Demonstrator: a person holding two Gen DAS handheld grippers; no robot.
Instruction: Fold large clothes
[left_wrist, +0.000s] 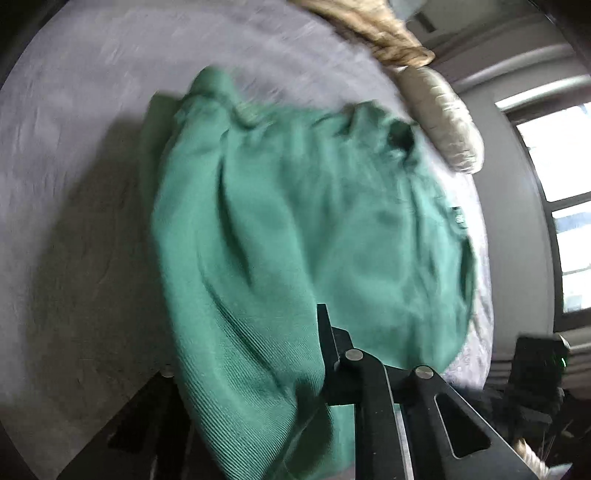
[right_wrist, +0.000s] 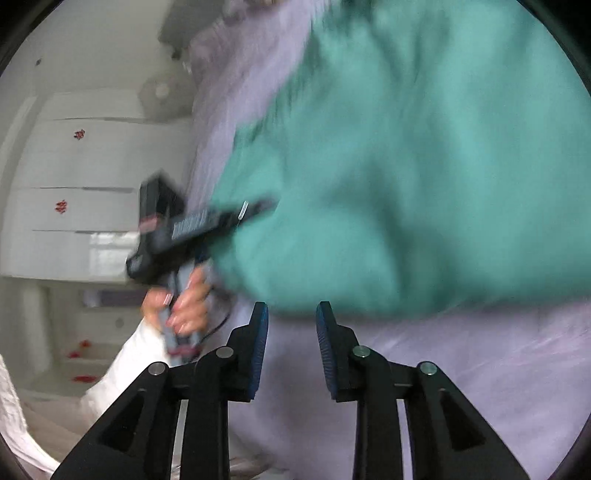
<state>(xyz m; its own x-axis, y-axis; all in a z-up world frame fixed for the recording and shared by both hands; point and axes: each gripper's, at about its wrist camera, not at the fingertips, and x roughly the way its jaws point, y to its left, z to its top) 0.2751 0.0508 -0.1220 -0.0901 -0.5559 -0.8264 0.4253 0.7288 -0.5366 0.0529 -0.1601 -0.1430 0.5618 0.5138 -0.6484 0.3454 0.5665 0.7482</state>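
Now the left tool (left_wrist: 295, 369) pinches the green garment (left_wrist: 295, 221); the right tool (right_wrist: 291, 332) stands apart, empty.

Free: bare sheet (left_wrist: 74, 147) left of the garment (left_wrist: 295, 221).
Blocked: pillows (left_wrist: 443, 122) along the far edge.
Crowded: left gripper (right_wrist: 258, 206) beside the garment's edge.

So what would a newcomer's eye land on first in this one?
The green garment, bunched across the pale grey bed sheet, fills both views. In the left wrist view its ribbed edge hangs pinched in the left gripper. The right gripper stands open over bare sheet, nothing between its blue pads.
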